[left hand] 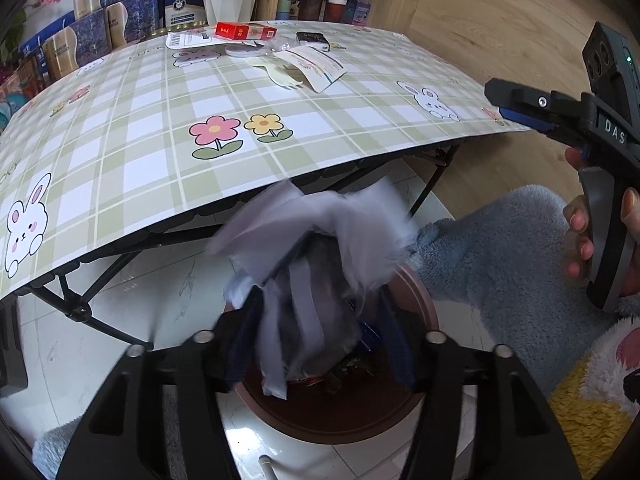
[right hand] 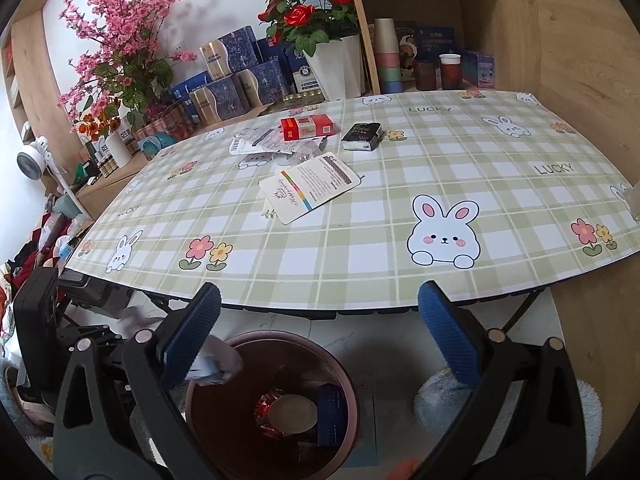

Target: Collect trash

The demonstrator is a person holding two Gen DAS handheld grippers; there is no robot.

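The desk (right hand: 440,152) still has trash on it: a big card (right hand: 310,186), a red box (right hand: 306,127), a black pack (right hand: 362,136) and some wrappers (right hand: 256,145). The bin (right hand: 352,396) on the floor already holds a few bits. My left hand-held gripper (left hand: 320,344) is over the bin with its jaws apart, and the blurry white tissue (left hand: 316,232) sits loose between them. My right hand-held gripper (right hand: 320,340) is wide apart with nothing in it.

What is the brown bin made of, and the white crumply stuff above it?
The brown bin looks like smooth plastic: its rim is even with a dull sheen. The white crumply stuff looks like tissue or thin paper, soft and creased, though it is blurred.
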